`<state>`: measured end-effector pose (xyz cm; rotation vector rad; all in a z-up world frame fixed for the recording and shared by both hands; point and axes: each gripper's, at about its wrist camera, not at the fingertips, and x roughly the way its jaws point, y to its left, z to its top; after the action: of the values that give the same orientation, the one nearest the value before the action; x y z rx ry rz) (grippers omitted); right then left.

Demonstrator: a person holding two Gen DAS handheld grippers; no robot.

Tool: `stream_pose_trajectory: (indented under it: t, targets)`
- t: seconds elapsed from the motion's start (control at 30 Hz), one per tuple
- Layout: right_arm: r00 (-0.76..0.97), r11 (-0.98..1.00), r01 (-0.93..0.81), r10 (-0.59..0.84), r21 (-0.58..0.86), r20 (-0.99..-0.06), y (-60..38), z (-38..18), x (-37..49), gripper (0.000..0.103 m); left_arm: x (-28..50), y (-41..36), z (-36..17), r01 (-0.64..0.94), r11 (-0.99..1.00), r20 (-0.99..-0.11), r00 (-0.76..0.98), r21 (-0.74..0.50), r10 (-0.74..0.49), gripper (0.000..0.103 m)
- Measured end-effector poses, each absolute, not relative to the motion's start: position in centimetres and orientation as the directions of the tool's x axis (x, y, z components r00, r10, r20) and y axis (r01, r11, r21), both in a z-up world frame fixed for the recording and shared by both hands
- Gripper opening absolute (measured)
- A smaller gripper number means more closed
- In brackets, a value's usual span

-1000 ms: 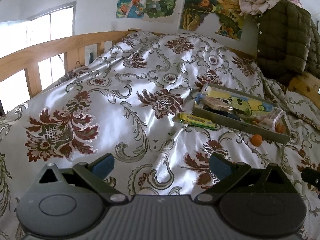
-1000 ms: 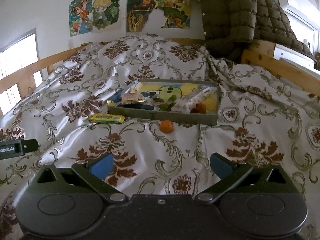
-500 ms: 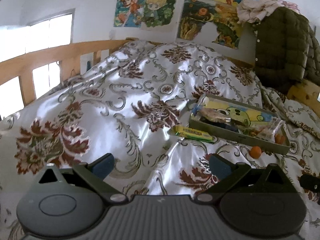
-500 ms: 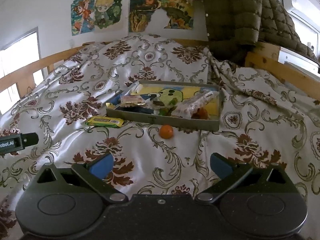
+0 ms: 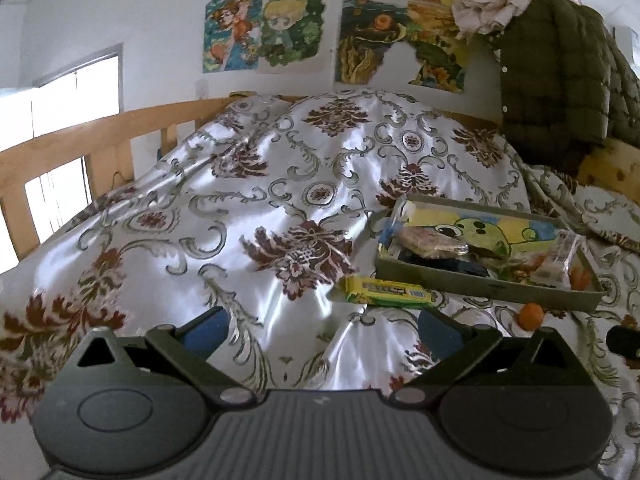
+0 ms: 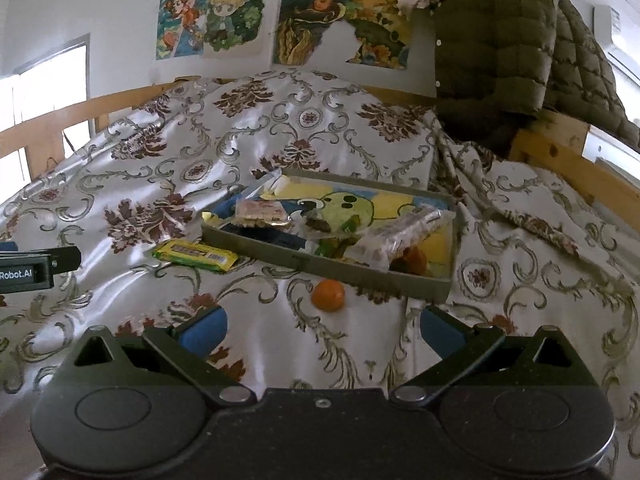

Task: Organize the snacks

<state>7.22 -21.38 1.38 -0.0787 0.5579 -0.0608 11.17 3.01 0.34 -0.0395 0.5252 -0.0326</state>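
A shallow grey-green tray with a cartoon picture inside lies on the bed and holds several wrapped snacks. It also shows in the left wrist view. A yellow-green snack bar lies on the cover just left of the tray; it also shows in the left wrist view. A small orange fruit lies in front of the tray, also seen in the left wrist view. My right gripper is open and empty, just short of the orange. My left gripper is open and empty, near the bar.
The bed has a shiny white cover with brown flowers. A wooden rail runs along the left and a wooden frame at the right. A dark green padded jacket hangs at the back right. Posters cover the wall.
Both grippers have moved forward toward the tray. The orange and the snack bar now look closer and larger. Both grippers stay open and empty.
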Motion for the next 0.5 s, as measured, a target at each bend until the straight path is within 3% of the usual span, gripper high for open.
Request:
stream_pose_trajectory:
  t: [0.5]
  targets:
    - [0.839, 0.993, 0.024, -0.081, -0.112, -0.538, -21.7, -1.1, 12.9, 0.102, 14.9, 4.2, -2.3, -0.027, 0.996, -0.546, 0.837, -0.089, -0.026, 0.103]
